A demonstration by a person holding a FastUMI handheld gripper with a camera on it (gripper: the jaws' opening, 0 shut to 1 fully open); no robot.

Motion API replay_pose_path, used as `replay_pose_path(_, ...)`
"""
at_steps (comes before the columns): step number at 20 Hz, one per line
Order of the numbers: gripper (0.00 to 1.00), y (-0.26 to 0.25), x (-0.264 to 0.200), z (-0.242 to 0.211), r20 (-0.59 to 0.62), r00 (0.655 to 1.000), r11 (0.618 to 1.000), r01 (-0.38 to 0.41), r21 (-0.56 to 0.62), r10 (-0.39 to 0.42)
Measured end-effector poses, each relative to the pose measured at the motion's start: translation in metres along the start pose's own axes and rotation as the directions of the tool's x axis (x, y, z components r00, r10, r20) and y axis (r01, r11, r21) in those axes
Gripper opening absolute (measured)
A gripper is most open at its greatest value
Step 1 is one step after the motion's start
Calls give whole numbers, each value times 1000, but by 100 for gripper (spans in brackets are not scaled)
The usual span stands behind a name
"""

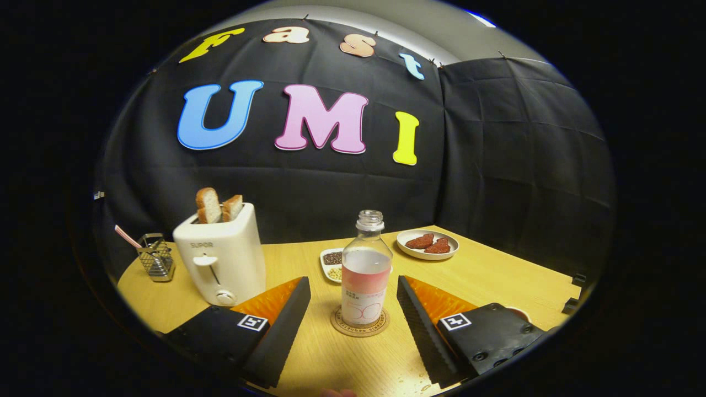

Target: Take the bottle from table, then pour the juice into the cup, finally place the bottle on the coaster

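A clear, uncapped plastic bottle point(365, 270) with pale pink juice and a pink-and-white label stands upright on a round cork coaster point(359, 324) on the wooden table point(496, 275). My gripper point(353, 295) is open. Its two black ridged fingers point(287, 317) flank the bottle with a gap on each side, touching nothing. Behind the right finger a small piece of a reddish rim point(518, 313) peeks out; I cannot tell what it belongs to.
A white toaster point(223, 256) with two bread slices stands left of the bottle. A wire holder point(156, 256) sits further left. Behind the bottle lie a small dish of beans point(332, 264) and a white plate with reddish food point(428, 243). Black cloth walls the table's back.
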State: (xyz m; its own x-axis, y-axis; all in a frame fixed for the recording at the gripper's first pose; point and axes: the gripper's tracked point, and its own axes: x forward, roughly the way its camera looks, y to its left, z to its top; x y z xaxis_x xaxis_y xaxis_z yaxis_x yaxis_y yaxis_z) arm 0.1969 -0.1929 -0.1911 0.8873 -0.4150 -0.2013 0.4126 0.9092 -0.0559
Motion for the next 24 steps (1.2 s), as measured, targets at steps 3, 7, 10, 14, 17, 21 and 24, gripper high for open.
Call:
replay_pose_path(3, 97, 2, -29, 21, 28, 999, 999, -38, 7, 38)
replay_pose_path(7, 97, 1, -69, 55, 91, 992, 996, -85, 15, 83)
replay_pose_path(10, 97, 3, -94, 73, 95, 988, 992, -126, 1, 126)
replay_pose_path(14, 97, 12, -118, 77, 90, 978, 982, -187, -22, 188)
replay_pose_path(17, 97, 27, -137, 84, 81, 968, 971, -236, -40, 239)
replay_pose_path(21, 97, 45, -167, 97, 84, 944, 948, -317, -32, 319)
replay_pose_path(24, 97, 51, -183, 104, 80, 929, 932, -360, -43, 362)
